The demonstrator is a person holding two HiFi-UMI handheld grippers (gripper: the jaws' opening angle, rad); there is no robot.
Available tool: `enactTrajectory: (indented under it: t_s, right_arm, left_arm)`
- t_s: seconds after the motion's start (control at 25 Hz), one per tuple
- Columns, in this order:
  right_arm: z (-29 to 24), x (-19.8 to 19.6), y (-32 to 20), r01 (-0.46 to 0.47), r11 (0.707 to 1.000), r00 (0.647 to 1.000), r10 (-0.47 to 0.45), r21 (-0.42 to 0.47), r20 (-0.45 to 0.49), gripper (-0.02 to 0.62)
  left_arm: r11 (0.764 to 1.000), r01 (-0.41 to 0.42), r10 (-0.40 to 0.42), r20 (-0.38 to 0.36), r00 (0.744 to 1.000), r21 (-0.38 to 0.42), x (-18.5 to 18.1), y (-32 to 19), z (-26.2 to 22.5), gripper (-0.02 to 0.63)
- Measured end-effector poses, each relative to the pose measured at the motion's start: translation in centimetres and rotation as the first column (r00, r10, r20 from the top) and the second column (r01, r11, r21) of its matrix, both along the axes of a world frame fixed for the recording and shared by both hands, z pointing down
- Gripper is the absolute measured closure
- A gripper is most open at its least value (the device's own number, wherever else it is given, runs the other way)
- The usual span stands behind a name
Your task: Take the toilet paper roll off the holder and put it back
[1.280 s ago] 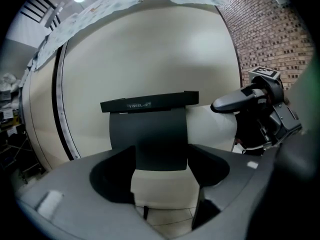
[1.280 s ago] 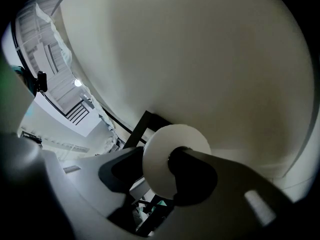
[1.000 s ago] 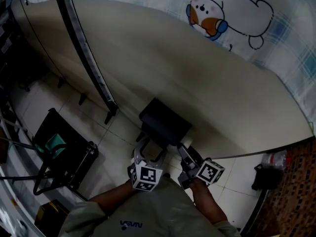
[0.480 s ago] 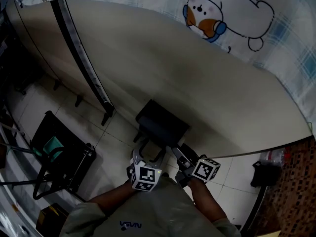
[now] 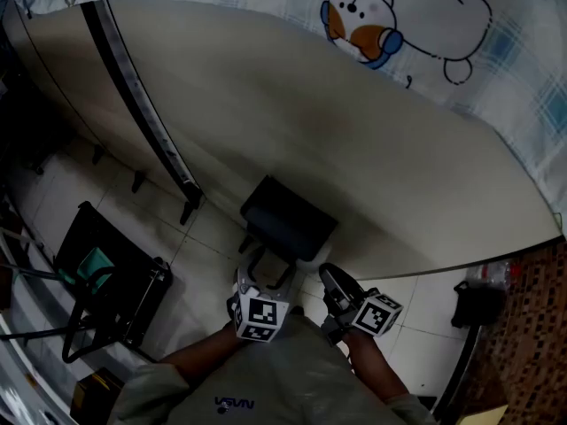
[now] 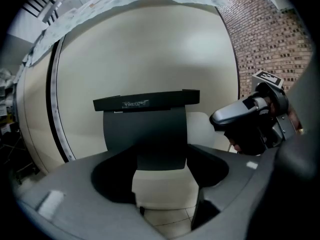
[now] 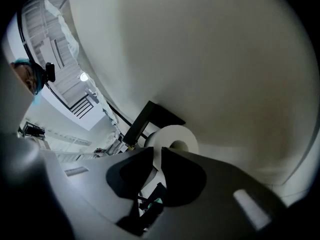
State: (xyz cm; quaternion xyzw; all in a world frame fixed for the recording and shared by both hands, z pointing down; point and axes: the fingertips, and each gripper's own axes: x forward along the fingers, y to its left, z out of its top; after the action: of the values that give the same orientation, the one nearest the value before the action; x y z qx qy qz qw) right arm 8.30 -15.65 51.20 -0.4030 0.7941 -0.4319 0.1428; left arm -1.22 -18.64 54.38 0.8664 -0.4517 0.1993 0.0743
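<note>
A black toilet paper holder [image 5: 288,218] is fixed low on the beige wall. Its flat cover [image 6: 145,124] hangs over the white roll [image 6: 167,186]. My left gripper [image 5: 270,271] is right in front of the holder with its jaws wide open; the roll shows between them [image 6: 160,173], untouched. My right gripper [image 5: 330,277] is at the holder's right side. In the right gripper view the roll [image 7: 172,136] and its core hole lie just past the tips. That gripper's [image 7: 156,156] jaws are closing, down to a thin slit, with only white showing through it.
The beige curved wall [image 5: 354,131] has a black vertical strip [image 5: 142,104]. A black frame with a teal part [image 5: 106,273] stands on the tiled floor at left. A dark object [image 5: 478,304] sits by the brick wall [image 5: 532,326] at right. A cartoon-print cloth [image 5: 399,16] hangs above.
My right gripper has edged slightly back from the holder's side. The left gripper stays in front of the holder. The head view has drifted a little.
</note>
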Motion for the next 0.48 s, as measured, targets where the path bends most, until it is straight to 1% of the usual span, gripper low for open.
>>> enactTrajectory:
  t_s: [0.08,0.24,0.48]
  right_arm:
    - [-0.2,-0.2,-0.2,-0.004,1.0,1.0,0.005,0.014,-0.015,0.569]
    - [-0.8,-0.8,-0.8,0.001,0.999,0.999,0.001,0.041,-0.044,0.568]
    - [-0.5,-2.9,-1.8,0.036,0.998,0.997,-0.033,0.044,-0.069,0.568]
  left_arm:
    - [1.0,-0.001,0.001,-0.01,1.0,0.002,0.1,0.0,0.0,0.288]
    - [1.0,-0.001,0.001,-0.023,1.0,-0.004,0.1,0.2,0.1,0.294]
    - [1.0,-0.006,0.006,-0.031,1.0,-0.006,-0.1,0.6,0.1,0.301]
